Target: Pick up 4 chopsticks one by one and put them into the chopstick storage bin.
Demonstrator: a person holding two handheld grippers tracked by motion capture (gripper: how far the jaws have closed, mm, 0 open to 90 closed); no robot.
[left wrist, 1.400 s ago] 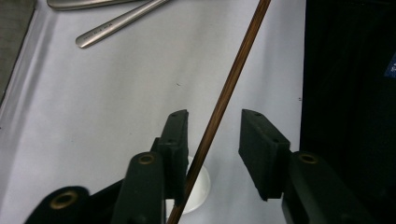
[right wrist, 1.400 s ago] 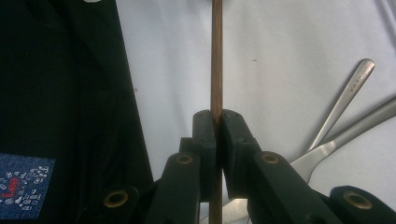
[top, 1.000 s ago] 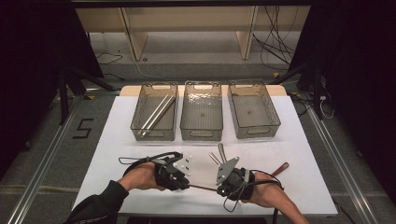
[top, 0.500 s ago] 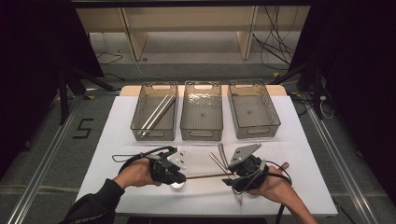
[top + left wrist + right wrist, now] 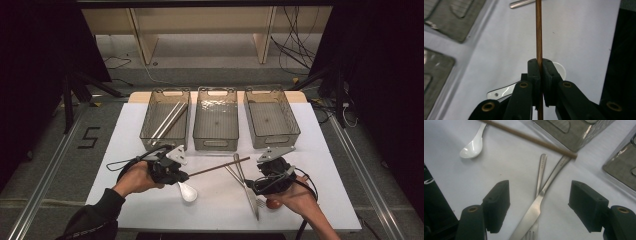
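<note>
Clenching the brown chopstick (image 5: 539,32), the left gripper (image 5: 176,175) carries it toward the bins (image 5: 165,122); the right gripper's (image 5: 539,207) fingers (image 5: 587,206) have just been opening, released over the knife (image 5: 534,212).

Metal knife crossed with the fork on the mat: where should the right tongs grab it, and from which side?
Judging by pose: take the knife at its narrow neck, from straight above, jaws across its width. It lies flat, crossing the fork, so stay clear of the crossing. The right tongs already hang open over it; the chopstick is clear.

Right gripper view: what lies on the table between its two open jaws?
In the right gripper view, a metal knife and a fork cross on the white table between the right gripper jaws, which have just been opening and touch neither.
</note>
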